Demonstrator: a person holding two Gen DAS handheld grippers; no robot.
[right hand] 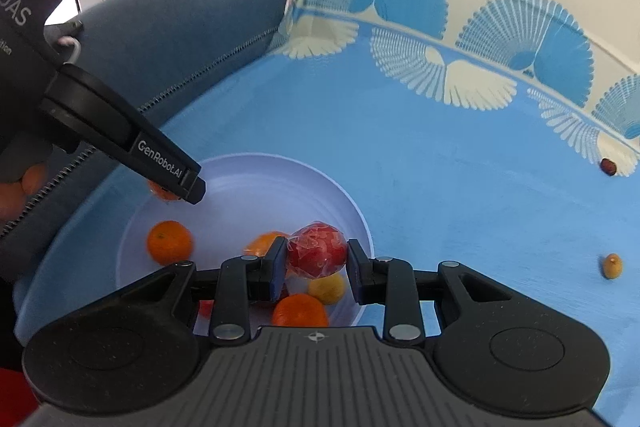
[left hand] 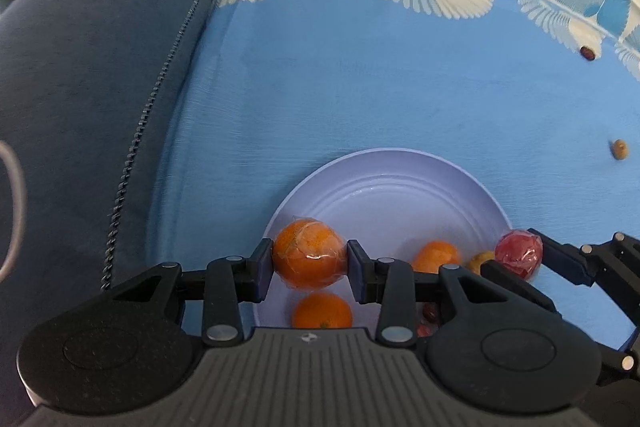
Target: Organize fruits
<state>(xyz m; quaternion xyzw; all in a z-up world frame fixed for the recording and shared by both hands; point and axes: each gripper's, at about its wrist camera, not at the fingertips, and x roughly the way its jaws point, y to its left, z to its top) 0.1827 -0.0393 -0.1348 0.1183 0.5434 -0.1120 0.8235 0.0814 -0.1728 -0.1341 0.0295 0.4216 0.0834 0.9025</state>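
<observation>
Left gripper (left hand: 310, 264) clamped on a wrapped orange (left hand: 309, 254), low centre of frame, above the plate (left hand: 384, 171). Right gripper (right hand: 317, 262) pinching a wrapped red fruit (right hand: 317, 249) over the plate's right side. More oranges (right hand: 169, 242) lying below on the plate.

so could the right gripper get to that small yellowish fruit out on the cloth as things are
Probably not yet. The path over the blue cloth to the small yellowish fruit looks free, but the right gripper is shut on a wrapped red fruit above the plate, so it would need to release first.
</observation>
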